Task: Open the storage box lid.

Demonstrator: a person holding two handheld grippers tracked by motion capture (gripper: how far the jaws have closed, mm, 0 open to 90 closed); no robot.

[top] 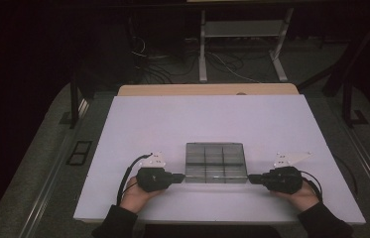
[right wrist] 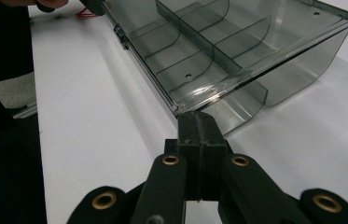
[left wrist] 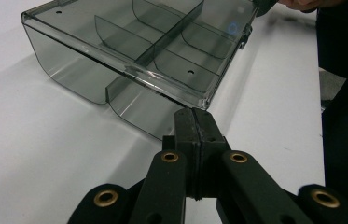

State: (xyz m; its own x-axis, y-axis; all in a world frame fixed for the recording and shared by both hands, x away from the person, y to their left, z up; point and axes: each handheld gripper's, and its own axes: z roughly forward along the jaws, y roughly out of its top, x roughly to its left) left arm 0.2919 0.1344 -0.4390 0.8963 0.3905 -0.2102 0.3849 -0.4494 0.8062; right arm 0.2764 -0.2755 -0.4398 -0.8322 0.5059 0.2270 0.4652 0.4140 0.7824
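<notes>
A smoky clear plastic box (top: 215, 162) with inner dividers lies flat on the white table, near its front edge. My left gripper (top: 181, 176) is shut, its tip against the box's near left corner. In the left gripper view the closed jaws (left wrist: 194, 112) meet the lid's rim at the corner of the box (left wrist: 139, 51). My right gripper (top: 250, 178) is shut too, at the near right corner. The right gripper view shows its tip (right wrist: 195, 115) touching the rim of the box (right wrist: 237, 46). Nothing sits between either pair of jaws. The compartments look empty.
The white table top (top: 172, 124) spreads wide behind and beside the box, with a wooden strip (top: 207, 89) along its far edge. Beyond it are a metal frame (top: 242, 44) and loose cables on a dark floor. Dark sleeves (top: 118, 223) come in at the bottom.
</notes>
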